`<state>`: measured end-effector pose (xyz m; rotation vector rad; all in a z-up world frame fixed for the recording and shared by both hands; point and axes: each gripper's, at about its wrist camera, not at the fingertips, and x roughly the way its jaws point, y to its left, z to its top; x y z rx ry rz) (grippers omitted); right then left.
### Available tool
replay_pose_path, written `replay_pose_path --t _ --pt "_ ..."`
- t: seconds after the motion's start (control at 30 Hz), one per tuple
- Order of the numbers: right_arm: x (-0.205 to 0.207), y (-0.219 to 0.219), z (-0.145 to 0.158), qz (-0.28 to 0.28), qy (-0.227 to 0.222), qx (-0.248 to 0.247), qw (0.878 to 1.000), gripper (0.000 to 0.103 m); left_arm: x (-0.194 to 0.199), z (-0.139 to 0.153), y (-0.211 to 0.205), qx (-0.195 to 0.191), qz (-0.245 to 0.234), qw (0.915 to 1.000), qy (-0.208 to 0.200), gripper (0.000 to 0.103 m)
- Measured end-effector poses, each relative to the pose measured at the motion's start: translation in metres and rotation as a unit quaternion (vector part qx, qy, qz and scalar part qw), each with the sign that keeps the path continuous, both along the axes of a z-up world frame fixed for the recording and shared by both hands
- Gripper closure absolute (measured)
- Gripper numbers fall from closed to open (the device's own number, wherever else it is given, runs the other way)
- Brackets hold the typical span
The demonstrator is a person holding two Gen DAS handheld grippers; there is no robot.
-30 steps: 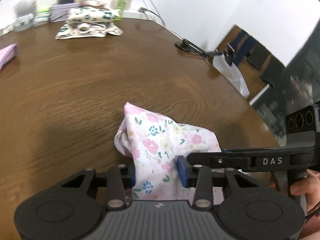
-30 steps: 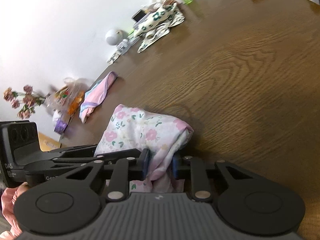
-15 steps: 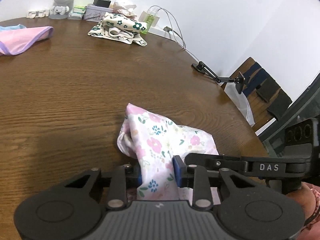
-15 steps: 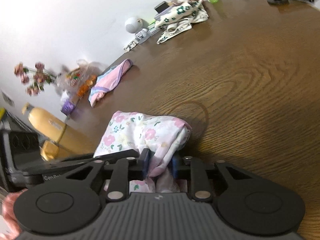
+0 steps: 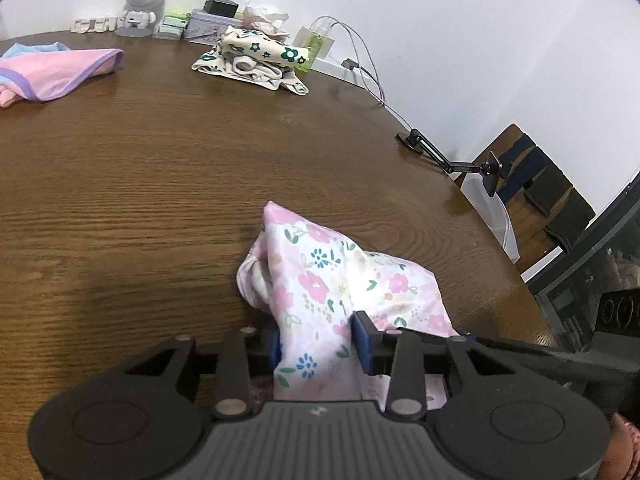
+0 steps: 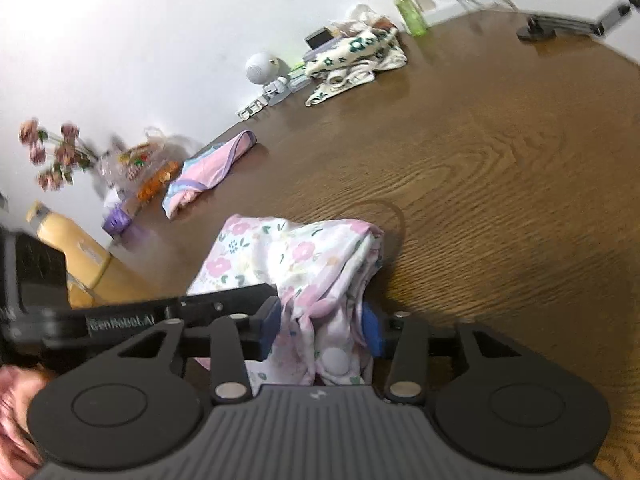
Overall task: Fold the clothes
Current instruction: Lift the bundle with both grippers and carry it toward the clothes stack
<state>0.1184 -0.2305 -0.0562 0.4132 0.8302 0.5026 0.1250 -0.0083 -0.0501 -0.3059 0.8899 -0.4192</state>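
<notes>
My left claw [image 5: 318, 344] has swung its view leftward since a second ago, and its jaws are opening around the floral garment [image 5: 340, 284]. My right claw [image 6: 322, 326] has rolled, levelling the bench [image 6: 500, 184], its jaws wider on the cloth.

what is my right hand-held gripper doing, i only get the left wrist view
observer: The right hand-held gripper has a bunched edge of the floral garment between its pads.
operator: anything on that edge
observer: A white round snap shows on the cloth, close to the gripper's body.
operator: anything further left that i miss
observer: A yellow bottle, beyond the pink cloth.
</notes>
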Motion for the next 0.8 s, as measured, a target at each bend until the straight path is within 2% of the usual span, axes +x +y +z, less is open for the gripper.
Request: replay_pose_path --t 0.07,0.2,0.23,0.27,0.37,0.57,0.8 --pt "0.002 -0.002 -0.002 0.004 0.006 0.011 1.0 0.075 0.0 0.001 0.005 -0.006 0.012 0.9999 0.002 0.059" --pt "0.005 -0.007 -0.006 0.007 0.014 0.027 1.0 0.077 -0.002 0.0 0.007 -0.005 0.017 0.9998 -0.004 0.058" --pt "0.006 -0.008 -0.006 0.008 0.015 0.029 0.999 0.079 -0.003 0.0 0.006 -0.001 0.013 0.9999 -0.007 0.06" --pt "0.006 -0.008 -0.007 0.008 0.016 0.03 0.999 0.079 -0.003 0.0 0.004 0.001 0.009 0.9999 -0.008 0.068" --pt "0.01 -0.006 -0.006 0.011 0.025 0.031 0.999 0.083 -0.002 -0.001 0.004 -0.011 0.009 0.9999 -0.007 0.077" --pt "0.032 -0.003 0.007 0.02 0.025 0.052 0.998 0.087 0.009 0.015 0.01 -0.024 0.022 0.999 -0.03 0.079" --pt "0.071 0.006 0.05 0.04 -0.027 0.046 0.998 0.087 0.044 0.056 0.019 -0.033 0.033 0.9954 -0.083 0.079"
